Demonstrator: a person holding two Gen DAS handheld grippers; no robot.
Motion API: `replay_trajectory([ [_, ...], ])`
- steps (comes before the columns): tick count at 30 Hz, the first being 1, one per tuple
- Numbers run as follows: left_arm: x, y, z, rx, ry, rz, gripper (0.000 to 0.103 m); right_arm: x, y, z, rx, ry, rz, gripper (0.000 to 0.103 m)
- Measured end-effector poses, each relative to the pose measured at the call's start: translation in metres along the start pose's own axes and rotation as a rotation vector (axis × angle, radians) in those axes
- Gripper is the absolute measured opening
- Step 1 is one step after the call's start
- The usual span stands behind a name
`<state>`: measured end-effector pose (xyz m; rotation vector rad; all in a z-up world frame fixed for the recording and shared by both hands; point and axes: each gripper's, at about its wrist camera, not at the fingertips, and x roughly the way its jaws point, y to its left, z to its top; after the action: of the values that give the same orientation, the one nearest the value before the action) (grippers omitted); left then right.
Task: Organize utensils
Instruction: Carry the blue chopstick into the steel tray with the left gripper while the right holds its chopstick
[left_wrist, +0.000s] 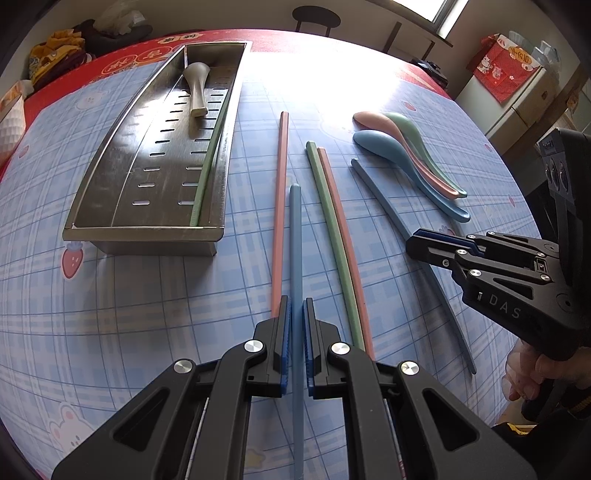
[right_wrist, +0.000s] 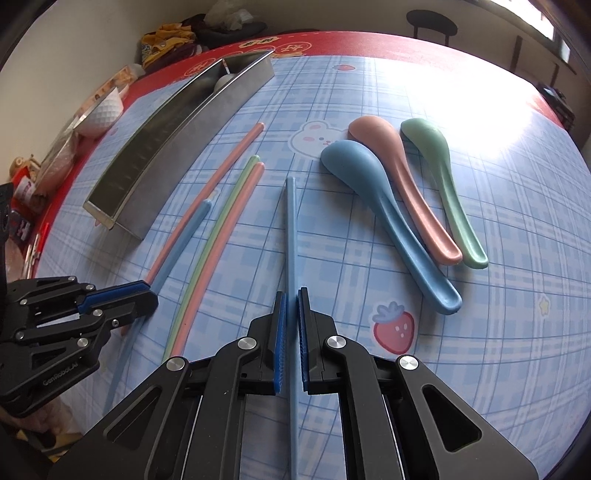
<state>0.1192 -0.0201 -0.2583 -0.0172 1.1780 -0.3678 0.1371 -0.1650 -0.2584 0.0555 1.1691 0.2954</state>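
Observation:
My left gripper (left_wrist: 296, 306) is shut on a blue chopstick (left_wrist: 295, 236) that runs straight out between its pads. My right gripper (right_wrist: 291, 295) is shut on a second blue chopstick (right_wrist: 290, 229), which lies along the tablecloth. Between the two sit a pink chopstick (left_wrist: 280, 192) and a green chopstick (left_wrist: 328, 221) paired with another pink one (left_wrist: 341, 229). Blue (right_wrist: 373, 206), pink (right_wrist: 399, 177) and green (right_wrist: 439, 173) spoons lie on the right. The steel tray (left_wrist: 110, 192) at the left holds a grey spoon (left_wrist: 197, 88) and a green chopstick (left_wrist: 208, 166).
A white bowl (right_wrist: 103, 110) and packets sit at the table's left edge beyond the tray. The blue checked cloth (left_wrist: 147, 314) has a red border (left_wrist: 129, 55) at the far rim. A person's hand (left_wrist: 524, 373) holds the right gripper's handle. A dark stool (left_wrist: 316, 16) stands behind the table.

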Motion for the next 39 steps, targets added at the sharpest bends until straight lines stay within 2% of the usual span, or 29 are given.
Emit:
replay_trajectory([
  [12,0.000,-0.007,0.000,0.034,-0.008,0.031,0.006,-0.001,0.001,-0.003,-0.017,-0.022,-0.001,0.006],
  [18,-0.005,-0.002,-0.001,0.008,0.008,0.012,0.006,-0.002,0.000,-0.003,-0.007,-0.023,0.006,0.006],
  [30,-0.050,0.012,0.012,-0.041,-0.088,-0.043,0.006,-0.002,-0.011,-0.003,0.072,-0.023,0.065,0.006],
  [34,-0.070,0.021,0.027,-0.082,-0.143,-0.068,0.006,-0.001,-0.011,-0.003,0.079,-0.021,0.070,0.006],
  [39,-0.085,0.033,0.054,-0.071,-0.190,-0.054,0.006,-0.002,-0.012,-0.003,0.079,-0.023,0.069,0.006],
])
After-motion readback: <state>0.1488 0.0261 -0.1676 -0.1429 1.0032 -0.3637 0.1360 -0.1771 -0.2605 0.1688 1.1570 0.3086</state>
